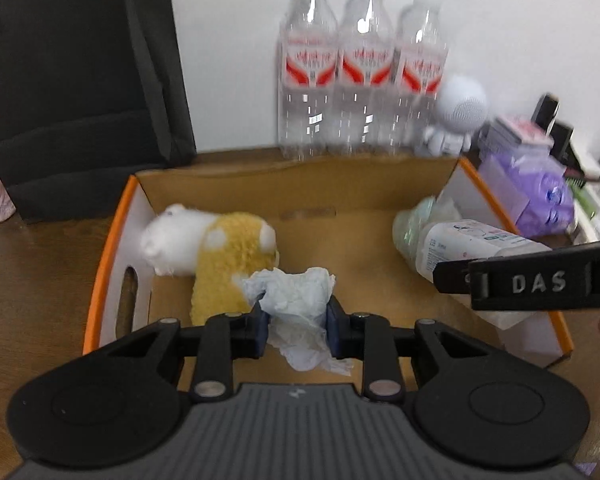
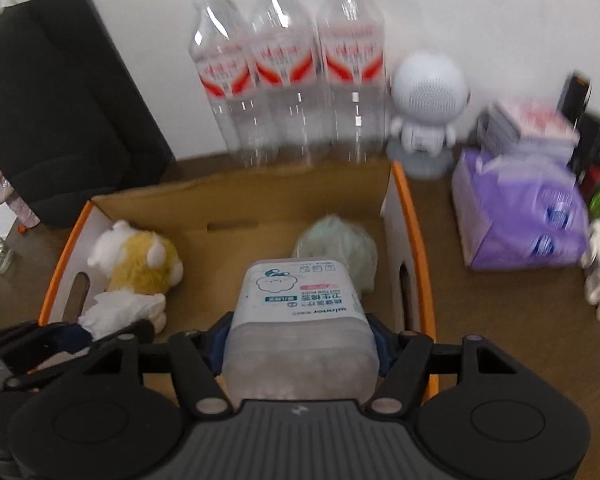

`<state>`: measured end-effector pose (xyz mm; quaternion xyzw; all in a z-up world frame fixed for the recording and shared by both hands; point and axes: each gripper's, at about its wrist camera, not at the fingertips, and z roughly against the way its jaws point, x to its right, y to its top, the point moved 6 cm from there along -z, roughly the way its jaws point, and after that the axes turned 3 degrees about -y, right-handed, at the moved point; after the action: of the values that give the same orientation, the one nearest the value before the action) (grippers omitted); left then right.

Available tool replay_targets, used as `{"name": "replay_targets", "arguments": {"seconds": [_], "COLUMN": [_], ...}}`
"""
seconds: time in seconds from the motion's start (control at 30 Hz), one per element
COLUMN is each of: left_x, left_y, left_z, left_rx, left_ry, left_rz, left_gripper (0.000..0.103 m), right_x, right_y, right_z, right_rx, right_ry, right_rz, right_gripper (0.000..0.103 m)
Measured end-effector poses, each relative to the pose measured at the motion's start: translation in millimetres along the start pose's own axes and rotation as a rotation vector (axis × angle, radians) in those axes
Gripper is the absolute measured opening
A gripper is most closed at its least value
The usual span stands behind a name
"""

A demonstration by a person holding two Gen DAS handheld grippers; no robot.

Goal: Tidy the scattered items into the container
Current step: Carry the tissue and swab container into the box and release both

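Two held — crumpled white tissue; frosted cotton-swab tub, cartoon label

The cardboard box sits on the table; in it a plush toy lies against its left wall and a bag near its right wall; behind its far edge three water bottles stand in a row – a speaker figure right of them; a tissue pack lies beyond the box's right edge – a dark bag at the table's far left.
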<state>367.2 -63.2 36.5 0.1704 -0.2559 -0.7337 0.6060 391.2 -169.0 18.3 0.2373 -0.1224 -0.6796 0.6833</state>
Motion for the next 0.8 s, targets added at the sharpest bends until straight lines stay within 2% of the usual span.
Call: {"name": "replay_targets", "arguments": {"seconds": [0.13,0.27,0.33,0.53,0.7,0.8], "left_x": [-1.0,-0.8,1.0,4.6,1.7,2.1], "left_y": [-4.0,-5.7,-7.4,-17.5,-17.3,-15.0], "left_z": [-13.1,-26.1,-32.6,-46.5,-43.4,-33.7], "left_rx": [-0.113,-0.167,-0.189,-0.219,-0.236,-0.228], "left_ry": [-0.013,0.026,0.025,0.018,0.005,0.002], "left_rz": [0.034,0.047,0.049,0.051,0.077,0.072], "left_gripper": [0.030,0.030,0.030,0.033,0.038,0.046], "right_x": [4.6,8.0,5.9,-1.1,2.0,3.3], "right_y": [-3.4,-9.5,-11.5,-20.3,-20.9,-20.6], "right_z": [-12.2,-27.3,-29.1,-31.5,-25.5,-21.9], "right_rx": [-0.086,-0.153,-0.157,-0.206,-0.253,-0.271], "right_ry": [-0.027,-0.065,-0.098,-0.173,-0.151,-0.145], "right_rz": [-0.019,-0.046,-0.023,0.068,0.054,0.040], "right_gripper": [0.065,0.065,0.065,0.065,0.065,0.065]}}
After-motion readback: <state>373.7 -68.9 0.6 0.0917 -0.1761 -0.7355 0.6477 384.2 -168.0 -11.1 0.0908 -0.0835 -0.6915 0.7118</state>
